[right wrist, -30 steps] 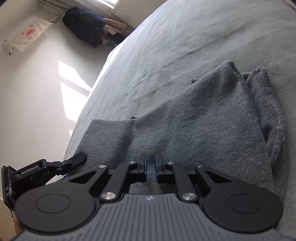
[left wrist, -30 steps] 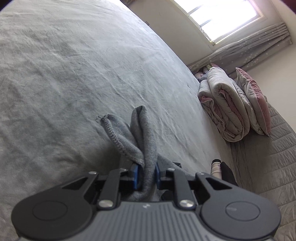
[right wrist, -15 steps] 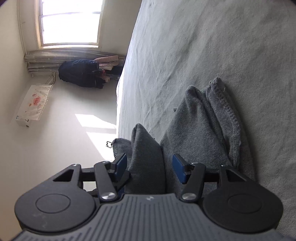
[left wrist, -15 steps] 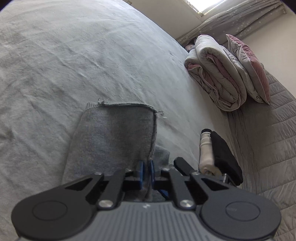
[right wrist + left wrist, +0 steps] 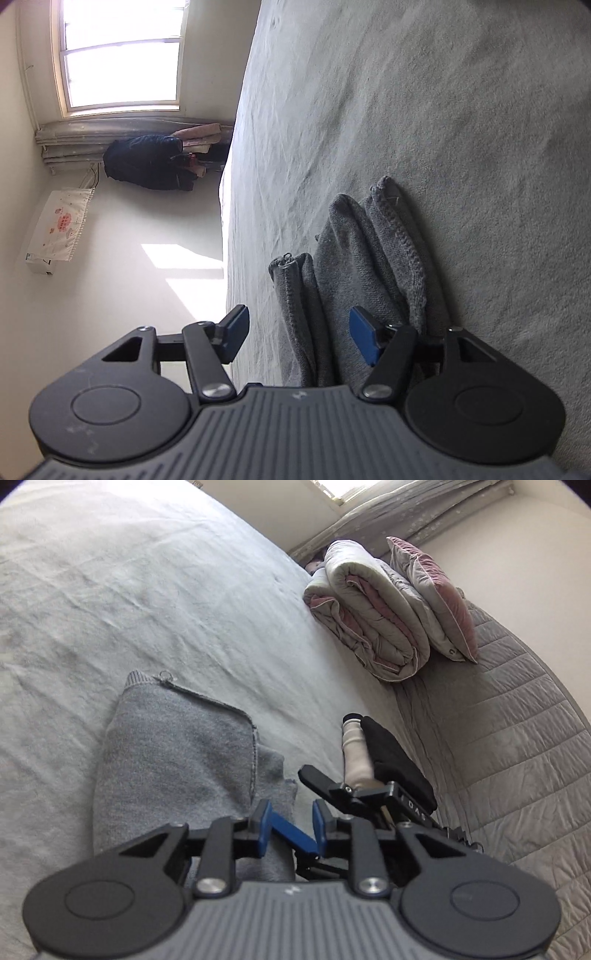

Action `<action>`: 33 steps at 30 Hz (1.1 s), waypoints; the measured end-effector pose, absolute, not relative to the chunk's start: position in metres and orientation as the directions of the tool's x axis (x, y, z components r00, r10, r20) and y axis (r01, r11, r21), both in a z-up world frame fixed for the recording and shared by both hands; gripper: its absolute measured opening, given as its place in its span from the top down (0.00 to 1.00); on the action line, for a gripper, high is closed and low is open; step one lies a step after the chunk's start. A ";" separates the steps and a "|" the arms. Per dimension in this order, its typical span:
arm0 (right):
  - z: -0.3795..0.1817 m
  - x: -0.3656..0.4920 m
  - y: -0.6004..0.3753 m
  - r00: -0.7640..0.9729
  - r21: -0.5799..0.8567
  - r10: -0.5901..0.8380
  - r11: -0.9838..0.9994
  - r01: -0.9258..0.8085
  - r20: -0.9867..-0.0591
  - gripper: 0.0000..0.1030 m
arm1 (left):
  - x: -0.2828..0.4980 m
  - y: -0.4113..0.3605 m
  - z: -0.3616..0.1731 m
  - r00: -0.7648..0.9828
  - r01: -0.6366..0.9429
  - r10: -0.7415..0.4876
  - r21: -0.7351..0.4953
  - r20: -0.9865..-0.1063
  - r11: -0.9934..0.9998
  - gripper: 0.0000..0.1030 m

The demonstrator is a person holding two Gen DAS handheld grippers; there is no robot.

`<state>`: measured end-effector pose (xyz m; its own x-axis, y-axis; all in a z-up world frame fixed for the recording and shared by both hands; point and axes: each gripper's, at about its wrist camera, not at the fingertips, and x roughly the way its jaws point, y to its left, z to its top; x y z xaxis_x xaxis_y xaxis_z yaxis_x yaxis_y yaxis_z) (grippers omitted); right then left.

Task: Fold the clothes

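A grey knitted garment lies folded on the pale bed sheet. My left gripper hovers at its near right corner. Its jaws are opening, and the blue pads touch no cloth. One blue-padded finger of my right gripper crosses the gap between them. In the right wrist view the same garment shows edge-on as stacked folds. My right gripper is rolled onto its side, and its jaws are opening wide. A folded edge stands between its pads, untouched.
A rolled duvet and a pink-backed pillow lie at the far right of the bed, beside a quilted cover. In the right wrist view the bed's edge drops to the floor; a window and dark clothes lie beyond.
The left gripper held a bunched grey fold; the cloth now lies flat and the jaws have parted. The right jaws went from shut to wide, and its view rolled sideways.
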<state>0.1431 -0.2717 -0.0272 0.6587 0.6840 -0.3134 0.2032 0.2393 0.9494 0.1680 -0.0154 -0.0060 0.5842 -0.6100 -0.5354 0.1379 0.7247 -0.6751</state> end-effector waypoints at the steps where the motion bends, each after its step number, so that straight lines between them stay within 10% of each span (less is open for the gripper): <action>1: -0.025 0.145 -0.269 0.659 0.944 0.677 0.262 0.202 -0.328 0.37 | 0.163 -0.010 -0.003 0.607 0.149 -0.594 -0.659 -0.528 0.738 0.78; 12: 0.002 0.150 -0.231 0.633 0.828 0.606 0.551 0.103 -0.482 0.45 | 0.133 0.037 -0.051 0.710 0.113 -0.470 -0.574 -0.524 0.811 0.76; 16: -0.008 0.157 -0.214 0.602 0.790 0.599 0.606 0.090 -0.528 0.55 | 0.132 0.029 -0.051 0.708 0.148 -0.479 -0.555 -0.518 0.819 0.59; 33: 0.009 0.171 -0.196 0.659 0.767 0.606 0.638 -0.067 -0.446 0.82 | 0.127 0.022 -0.042 0.762 0.215 -0.467 -0.505 -0.449 0.836 0.52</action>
